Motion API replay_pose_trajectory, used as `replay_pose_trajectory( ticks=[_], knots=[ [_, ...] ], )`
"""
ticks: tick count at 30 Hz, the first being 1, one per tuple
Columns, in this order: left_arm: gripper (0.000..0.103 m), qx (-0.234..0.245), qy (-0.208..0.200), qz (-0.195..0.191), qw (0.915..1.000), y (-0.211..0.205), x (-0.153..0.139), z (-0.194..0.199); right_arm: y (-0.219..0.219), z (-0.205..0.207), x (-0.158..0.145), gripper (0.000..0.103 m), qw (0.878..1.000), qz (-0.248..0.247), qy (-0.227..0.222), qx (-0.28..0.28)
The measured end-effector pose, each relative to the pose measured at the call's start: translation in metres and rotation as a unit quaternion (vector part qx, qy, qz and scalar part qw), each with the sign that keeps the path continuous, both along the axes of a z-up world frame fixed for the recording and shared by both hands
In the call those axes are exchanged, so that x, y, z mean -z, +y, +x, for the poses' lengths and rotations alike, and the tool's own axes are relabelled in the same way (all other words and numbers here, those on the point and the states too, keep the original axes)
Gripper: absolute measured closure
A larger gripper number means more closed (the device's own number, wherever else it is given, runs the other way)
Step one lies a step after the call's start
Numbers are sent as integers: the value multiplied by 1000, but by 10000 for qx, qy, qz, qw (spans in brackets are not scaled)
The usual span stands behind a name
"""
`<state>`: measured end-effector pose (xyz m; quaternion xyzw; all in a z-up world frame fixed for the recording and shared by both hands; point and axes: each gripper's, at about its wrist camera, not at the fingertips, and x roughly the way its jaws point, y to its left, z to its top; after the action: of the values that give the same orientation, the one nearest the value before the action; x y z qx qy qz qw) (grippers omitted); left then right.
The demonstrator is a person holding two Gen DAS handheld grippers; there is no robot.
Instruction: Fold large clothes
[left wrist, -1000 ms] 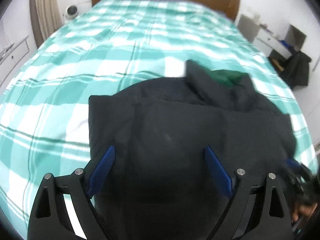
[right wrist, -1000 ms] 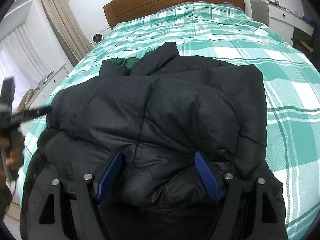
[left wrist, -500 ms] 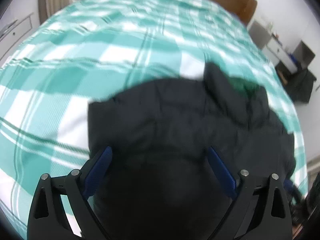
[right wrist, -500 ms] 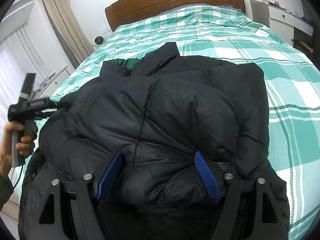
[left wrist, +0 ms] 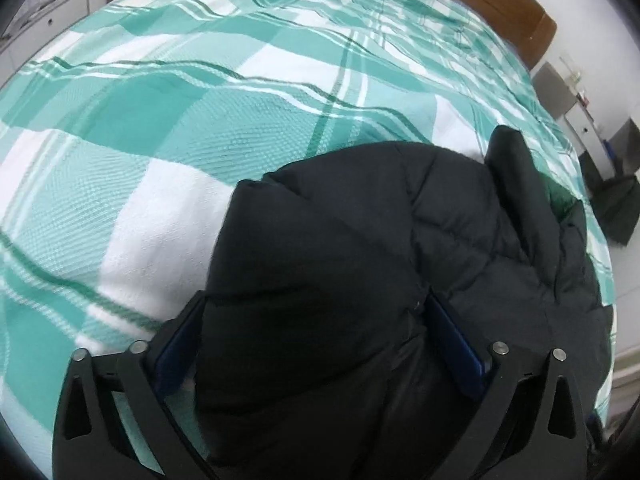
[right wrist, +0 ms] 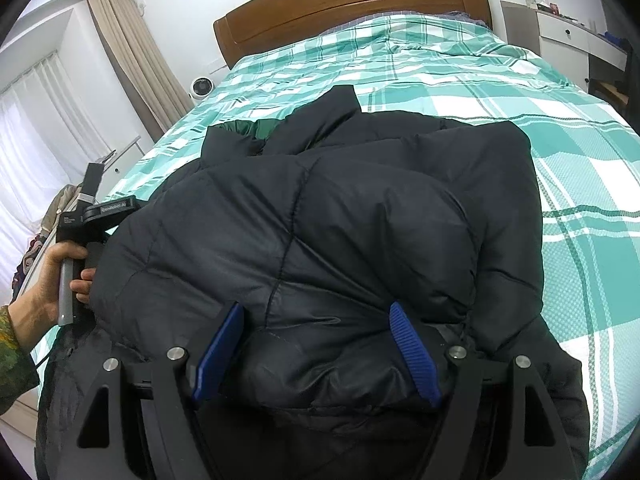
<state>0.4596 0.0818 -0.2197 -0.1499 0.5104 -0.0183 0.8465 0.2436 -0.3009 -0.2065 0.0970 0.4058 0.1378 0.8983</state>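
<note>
A black puffer jacket (right wrist: 360,220) with a green lining lies bunched on the near end of the bed; it also fills the lower right of the left wrist view (left wrist: 400,260). My left gripper (left wrist: 312,316) is open with a thick fold of the jacket between its blue pads. My right gripper (right wrist: 316,320) is open with the jacket's near edge bulging between its pads. In the right wrist view the left gripper's handle (right wrist: 76,248) shows at the jacket's left side, held by a hand.
The bed has a green and white checked cover (left wrist: 200,120) and a wooden headboard (right wrist: 344,4). A white cabinet (right wrist: 568,36) stands at the right, curtains (right wrist: 128,52) and a small fan (right wrist: 199,87) at the left.
My left gripper has moved in low against the jacket's left side and tilted, so the jacket now sits between its pads. My right gripper has stayed still.
</note>
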Motion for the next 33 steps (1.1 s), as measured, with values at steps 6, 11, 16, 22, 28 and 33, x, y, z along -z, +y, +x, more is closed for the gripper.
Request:
replay_pose_trajectory(
  ticks=[6, 11, 16, 22, 28, 33],
  knots=[
    [2, 561, -687, -18, 9961, 3, -46, -66, -1, 0, 0, 26, 10000, 21, -13, 5],
    [0, 803, -428, 223, 9956, -1, -11, -104, 2, -1, 1, 26, 10000, -54, -44, 19],
    [0, 562, -204, -203, 9980, 10, 2, -101, 6, 1, 0, 26, 9998, -195, -3, 15],
    [2, 816, -739, 235, 9936, -2, -49, -170, 12, -28, -40, 26, 9977, -671, -42, 18],
    [2, 1599, -1187, 723, 9773, -54, -59, -280, 19, -127, -59, 26, 9932, -1084, -223, -369],
    [1, 1816, -832, 1206, 9724, -91, -4, -311, 19, -185, -7, 25, 9913, -1248, 278, -322]
  ],
)
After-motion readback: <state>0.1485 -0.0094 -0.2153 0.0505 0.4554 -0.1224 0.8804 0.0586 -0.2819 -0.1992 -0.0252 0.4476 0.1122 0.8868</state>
